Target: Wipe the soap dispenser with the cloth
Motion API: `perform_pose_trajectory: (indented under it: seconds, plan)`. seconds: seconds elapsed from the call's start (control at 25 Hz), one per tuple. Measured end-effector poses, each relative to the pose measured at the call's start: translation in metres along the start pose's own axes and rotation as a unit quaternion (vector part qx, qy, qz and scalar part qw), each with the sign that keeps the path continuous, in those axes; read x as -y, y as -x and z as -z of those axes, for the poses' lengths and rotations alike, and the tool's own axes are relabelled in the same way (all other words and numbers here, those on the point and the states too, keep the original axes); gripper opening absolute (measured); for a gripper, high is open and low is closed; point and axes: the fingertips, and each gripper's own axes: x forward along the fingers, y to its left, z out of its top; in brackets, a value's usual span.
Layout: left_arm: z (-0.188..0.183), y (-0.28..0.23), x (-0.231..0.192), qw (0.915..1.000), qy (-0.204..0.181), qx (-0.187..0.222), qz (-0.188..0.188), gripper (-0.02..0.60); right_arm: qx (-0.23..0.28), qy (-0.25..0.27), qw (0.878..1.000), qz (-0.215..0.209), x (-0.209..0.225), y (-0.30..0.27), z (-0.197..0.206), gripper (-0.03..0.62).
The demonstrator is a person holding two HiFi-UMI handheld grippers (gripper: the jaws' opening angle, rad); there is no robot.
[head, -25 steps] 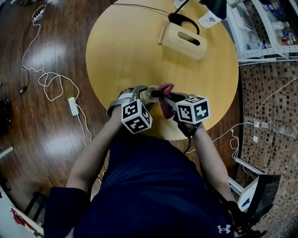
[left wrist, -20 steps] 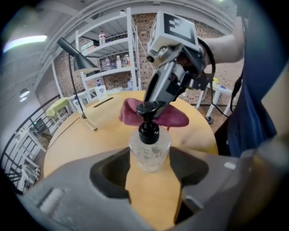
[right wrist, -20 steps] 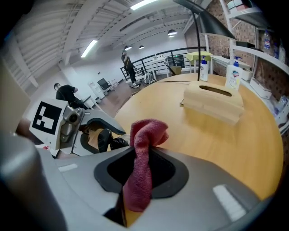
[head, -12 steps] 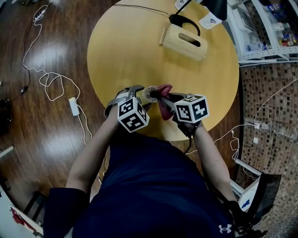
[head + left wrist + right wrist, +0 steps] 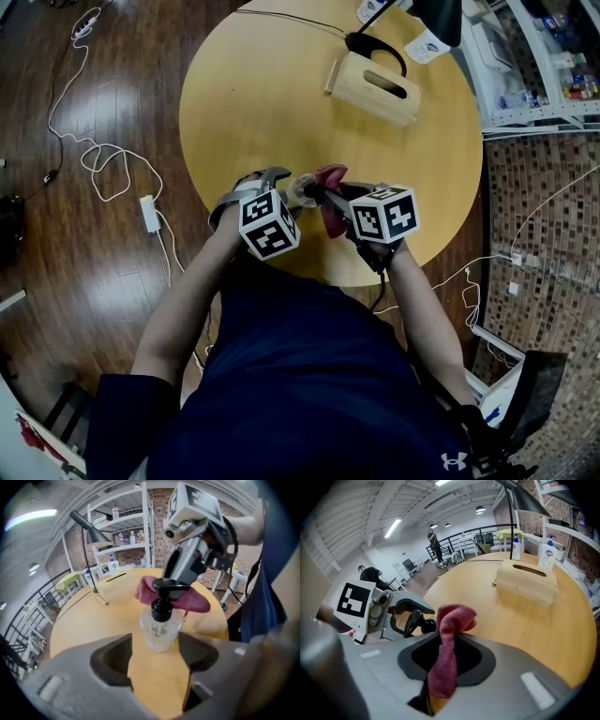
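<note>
**Wiping at the pump head, left jaws spread beside the bottle**

Nearest, the left gripper (image 5: 155, 641) has its jaws apart, and they have just been opening. The soap dispenser (image 5: 160, 627), a clear bottle, stands on the worktop (image 5: 93, 620) at the far mouth of the gap between them, with neither pad pressing on it. The right gripper (image 5: 445, 644) has its jaws clenched on a red cloth (image 5: 452, 620). The cloth hangs down through their gap and bunches just past their tips, at the black pump head (image 5: 168, 585).

The step in hand looks like wiping the dispenser's top. The next move calls for drawing the cloth down around the clear body. With the left jaws released, the bottle may slide or tip, so it wants a light touch or a fresh steadying grip.

Where cloth meets pump head is hidden. In the right gripper view the bottle's body is hidden behind the left gripper. In the head view the marker cubes (image 5: 269, 223) cover both sets of jaws.

Farther beyond the jaws stand a wooden box (image 5: 373, 84) and a lamp (image 5: 86, 531).
</note>
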Motion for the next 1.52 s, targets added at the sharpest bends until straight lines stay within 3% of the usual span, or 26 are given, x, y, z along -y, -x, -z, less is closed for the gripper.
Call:
perform_pose_trajectory:
  seconds: [0.16,0.32,0.64,0.76,0.92,1.08,1.24,1.32,1.44,1.52]
  plan:
    - [-0.001,-0.001,0.013,0.9999,0.002,0.014,-0.005,0.267,-0.004,-0.009,1.000,-0.005,-0.002,0.003,0.009,0.088]
    - [-0.002,-0.004,0.015,0.9998,-0.009,0.014,-0.014,0.238,0.009,-0.011,1.000,0.012,0.011,0.002,-0.010,0.091]
    - [0.004,-0.002,0.007,0.9994,0.034,0.011,0.001,0.288,0.004,-0.022,1.000,0.001,-0.001,0.003,0.001,0.087]
    - [0.007,0.004,0.009,0.9995,0.029,0.014,-0.007,0.280,-0.005,-0.021,1.000,-0.004,-0.005,0.005,0.010,0.087]
    - [-0.007,0.005,0.020,0.9993,0.021,0.031,0.003,0.275,0.008,-0.024,1.000,0.008,0.008,0.005,-0.006,0.089]
    - [-0.012,0.000,0.019,0.9998,0.006,0.017,-0.002,0.282,0.004,-0.009,1.000,0.007,0.006,-0.004,-0.014,0.089]
    - [-0.004,0.005,0.010,1.0000,0.002,-0.003,0.003,0.313,0.007,-0.031,0.999,-0.013,-0.001,0.001,0.004,0.087]
    - [-0.001,0.008,0.006,0.9999,0.005,-0.009,-0.002,0.310,0.002,-0.035,0.999,-0.018,-0.003,0.004,0.012,0.087]
    - [-0.002,0.008,0.013,1.0000,0.007,-0.005,-0.002,0.246,0.004,-0.032,0.999,-0.009,0.001,0.004,0.007,0.089]
    - [-0.003,0.003,0.016,0.9999,0.014,-0.001,-0.007,0.257,0.012,-0.030,0.999,0.001,0.005,-0.001,-0.007,0.089]
